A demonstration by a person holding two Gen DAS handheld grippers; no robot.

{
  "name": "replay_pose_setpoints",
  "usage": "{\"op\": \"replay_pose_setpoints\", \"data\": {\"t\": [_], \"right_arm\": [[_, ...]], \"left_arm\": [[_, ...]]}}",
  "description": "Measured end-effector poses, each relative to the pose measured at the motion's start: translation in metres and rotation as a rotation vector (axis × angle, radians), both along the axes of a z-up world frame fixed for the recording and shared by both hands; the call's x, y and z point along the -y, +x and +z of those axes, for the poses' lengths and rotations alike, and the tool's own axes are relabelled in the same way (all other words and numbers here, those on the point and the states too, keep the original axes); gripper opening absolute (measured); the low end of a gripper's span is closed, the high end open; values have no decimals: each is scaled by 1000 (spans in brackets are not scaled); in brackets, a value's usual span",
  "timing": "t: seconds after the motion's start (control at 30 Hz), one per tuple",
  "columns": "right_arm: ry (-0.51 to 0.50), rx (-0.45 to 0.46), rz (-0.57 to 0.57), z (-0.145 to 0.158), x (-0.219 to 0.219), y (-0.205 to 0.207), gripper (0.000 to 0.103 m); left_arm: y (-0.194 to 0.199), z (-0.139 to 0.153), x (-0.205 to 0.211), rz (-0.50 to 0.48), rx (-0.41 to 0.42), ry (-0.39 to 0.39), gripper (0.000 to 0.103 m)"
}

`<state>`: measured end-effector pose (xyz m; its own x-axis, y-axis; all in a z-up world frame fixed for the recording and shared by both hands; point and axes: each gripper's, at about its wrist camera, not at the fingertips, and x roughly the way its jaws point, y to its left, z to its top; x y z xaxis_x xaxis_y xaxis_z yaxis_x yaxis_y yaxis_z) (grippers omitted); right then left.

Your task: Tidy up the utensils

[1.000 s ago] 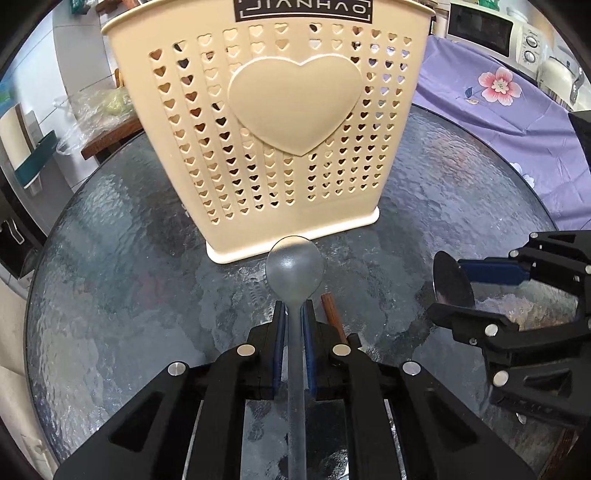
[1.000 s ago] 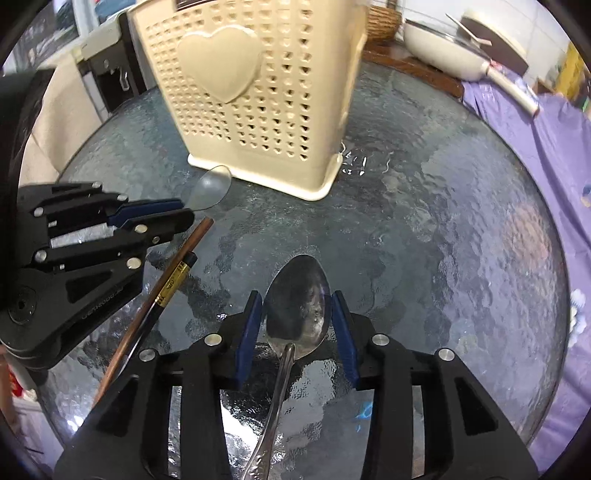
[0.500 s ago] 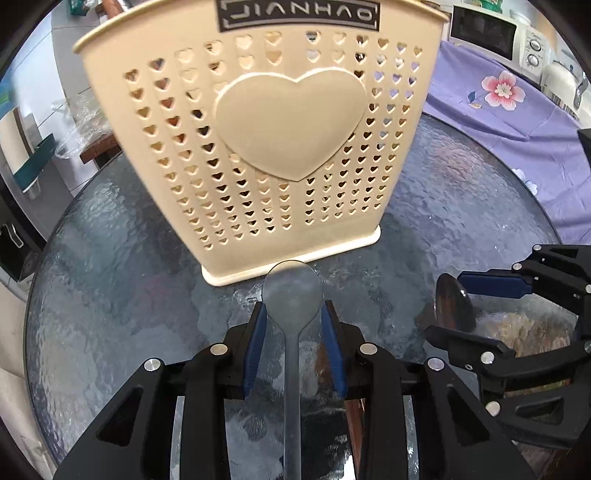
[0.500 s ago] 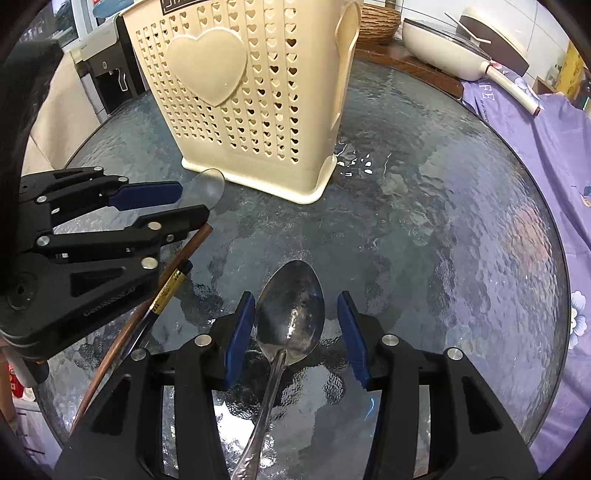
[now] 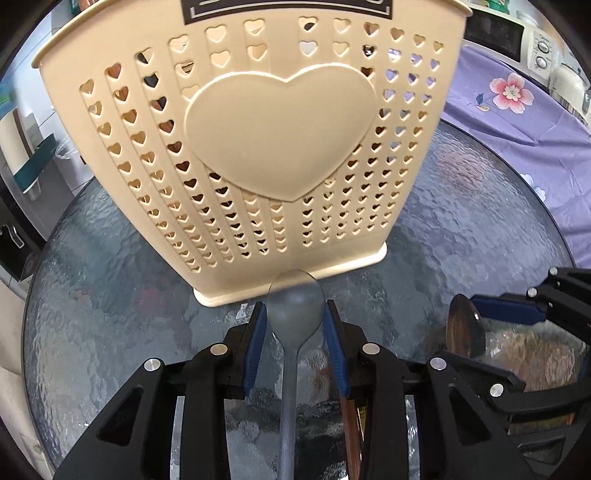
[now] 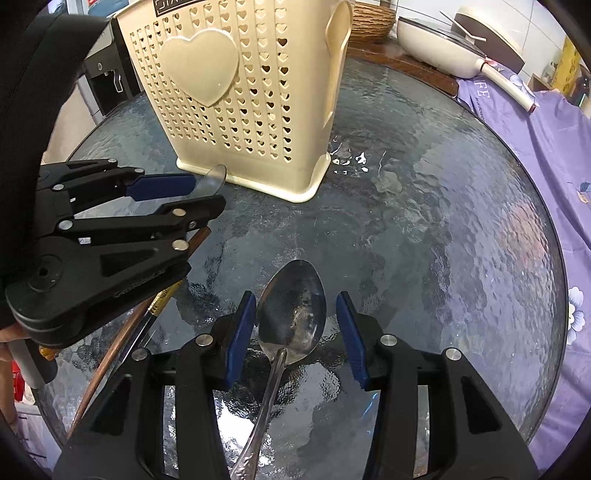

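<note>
A cream basket (image 5: 280,133) (image 6: 229,92) pierced with heart holes stands on the round glass table (image 5: 110,295) (image 6: 443,221). My left gripper (image 5: 295,308) (image 6: 207,194) sits just before the basket's base. Its blue pads press on the sides of a grey translucent spoon's bowl (image 5: 295,314) (image 6: 212,181), and the handle runs back toward the camera. My right gripper (image 6: 295,295) (image 5: 461,328) is closing around a metal spoon's bowl (image 6: 291,314) (image 5: 463,332). The left pad is nearly on that bowl, and a gap shows at the right pad.
A brown chopstick (image 6: 122,332) (image 5: 351,424) and a black one with a gold band (image 6: 162,299) lie under the left gripper. A purple flowered cloth (image 6: 546,147) (image 5: 517,122) borders the table's right. A white pan (image 6: 443,40) and a microwave (image 5: 498,33) stand beyond.
The left jaws widened from the grey spoon's handle and now sit at its bowl. The basket looms closer in the left wrist view. The right jaws have narrowed slightly around the metal spoon.
</note>
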<state>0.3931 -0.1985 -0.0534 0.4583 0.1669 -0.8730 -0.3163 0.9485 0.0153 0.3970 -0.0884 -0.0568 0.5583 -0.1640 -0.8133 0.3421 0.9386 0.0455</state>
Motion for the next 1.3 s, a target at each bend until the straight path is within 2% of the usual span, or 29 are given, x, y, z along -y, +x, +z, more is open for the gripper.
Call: {"op": "replay_pose_setpoints", "data": {"t": [0.23,0.4,0.67,0.83,1.0,1.3], "right_arm": [[5,4,-9,1,0,1,39],[6,12,-13,0,0,0,39],[41,26,-23,1,7,-6,38],[90,92,-17,16,9,-19,38],[136,172,-1,35,11,-33,38],[156,226,15,58,12,-47,38]], "left_arm": [[0,0,-1,16,10,-4,13],[-2,0,-14,39,15,-20,6],[-13,11,-40,65,46,-64,6],[-26,28,-54,65,78,-122,6],[-37,44,-50,52,129,-162,6],[-59,70,-43,25,207,-192,6]]}}
